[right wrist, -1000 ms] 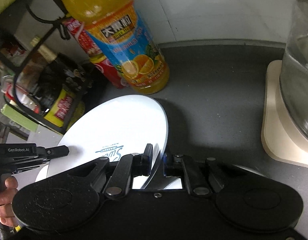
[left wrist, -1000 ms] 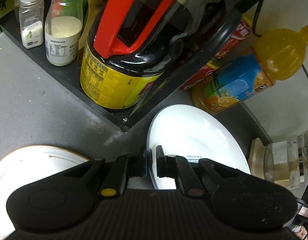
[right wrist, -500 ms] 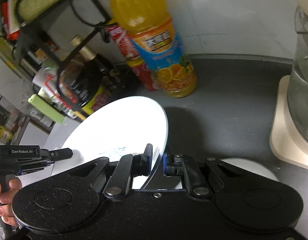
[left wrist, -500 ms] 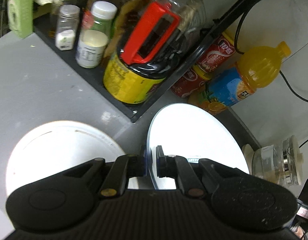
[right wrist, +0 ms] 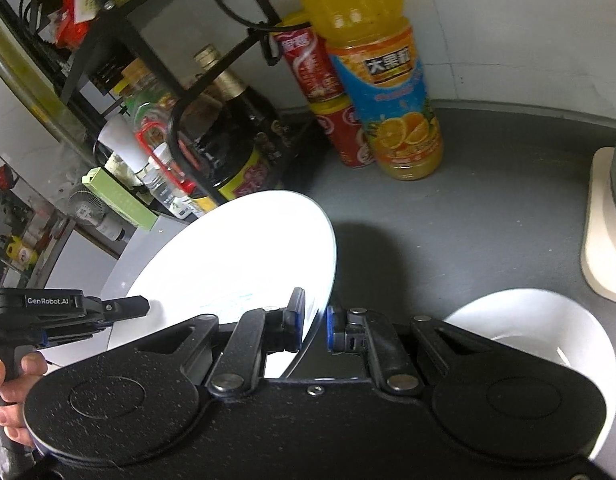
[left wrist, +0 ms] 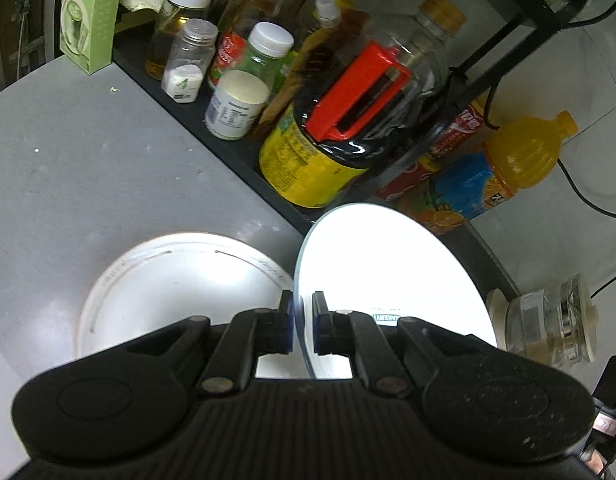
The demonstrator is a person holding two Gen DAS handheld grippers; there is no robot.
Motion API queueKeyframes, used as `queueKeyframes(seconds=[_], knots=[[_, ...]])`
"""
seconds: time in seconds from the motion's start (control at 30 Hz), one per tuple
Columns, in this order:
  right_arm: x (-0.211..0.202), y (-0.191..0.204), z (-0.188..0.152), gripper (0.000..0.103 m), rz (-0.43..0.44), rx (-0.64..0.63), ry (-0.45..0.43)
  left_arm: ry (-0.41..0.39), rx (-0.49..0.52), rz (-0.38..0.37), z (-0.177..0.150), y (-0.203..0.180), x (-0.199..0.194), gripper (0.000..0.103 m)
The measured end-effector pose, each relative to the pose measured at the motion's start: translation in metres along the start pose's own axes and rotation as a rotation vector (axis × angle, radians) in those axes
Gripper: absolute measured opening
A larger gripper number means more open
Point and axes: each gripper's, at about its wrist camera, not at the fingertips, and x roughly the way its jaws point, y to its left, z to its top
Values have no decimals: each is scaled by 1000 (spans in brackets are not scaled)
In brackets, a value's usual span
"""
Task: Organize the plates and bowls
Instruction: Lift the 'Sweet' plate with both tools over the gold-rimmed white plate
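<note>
Now | left tongs point(left wrist: 303, 320), right tongs point(right wrist: 312, 316) clamped on round glossy white plate point(left wrist: 388, 268) rim

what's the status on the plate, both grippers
Left gripper and right gripper both shut on the white plate, held tilted above the counter. Second plate below left. Bottle rack close ahead.

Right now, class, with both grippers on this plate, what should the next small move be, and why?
Probably swing the held plate over the white dish lying on the counter: left gripper and right gripper both pinch its rim, and it sits tilted beside that dish.
</note>
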Motion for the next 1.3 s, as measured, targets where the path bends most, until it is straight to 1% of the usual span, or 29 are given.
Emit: queueKeyframes(seconds=[0.23, 0.53, 0.7, 0.9, 1.13, 1.3], knots=[[6, 25, -13, 10, -36, 30, -21, 27, 38, -22, 14, 23, -4, 6], [16, 51, -38, 10, -96, 98, -23, 81, 49, -65, 23, 55, -3, 6], [19, 60, -53, 10, -131, 131, -20, 118, 44, -91, 23, 74, 2, 6], [24, 71, -69, 10, -168, 156, -10, 158, 49, -103, 21, 90, 10, 6], [30, 82, -84, 10, -209, 170, 10, 198, 48, -106, 13, 108, 17, 6], [36, 90, -90, 10, -227, 164, 12, 211, 52, -90, 8, 119, 22, 6]])
